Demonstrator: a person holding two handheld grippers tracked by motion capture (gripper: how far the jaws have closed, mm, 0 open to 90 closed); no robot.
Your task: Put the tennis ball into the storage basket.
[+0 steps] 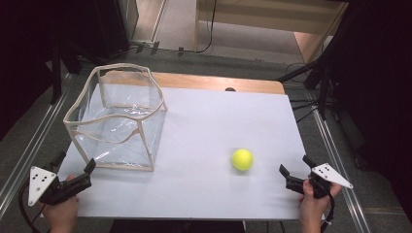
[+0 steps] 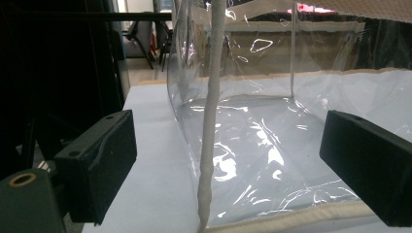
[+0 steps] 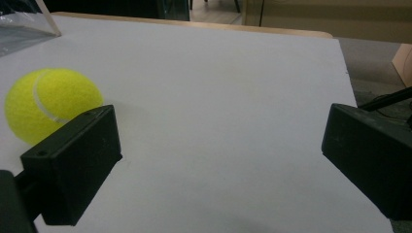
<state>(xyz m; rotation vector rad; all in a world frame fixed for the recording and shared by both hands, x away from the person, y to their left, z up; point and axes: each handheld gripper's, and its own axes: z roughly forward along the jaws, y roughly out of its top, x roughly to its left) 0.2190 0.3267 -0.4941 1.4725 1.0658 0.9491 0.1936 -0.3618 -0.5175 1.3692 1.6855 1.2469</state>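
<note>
A: We see 2 grippers, left gripper (image 1: 75,170) and right gripper (image 1: 295,171), both spread wide, empty.

B: Nothing looks started. Our fuzzy yellow-green tennis ball (image 1: 242,159) sits on the white table (image 1: 204,126), near the right gripper, well apart from the clear soft-plastic box (image 1: 116,119).

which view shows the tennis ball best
The high view: the whole tennis ball sits unobstructed on the white table, left of the open right gripper. The right gripper view shows it larger, seam visible, but its jaw hides part. The left gripper view faces the clear bin instead.
</note>
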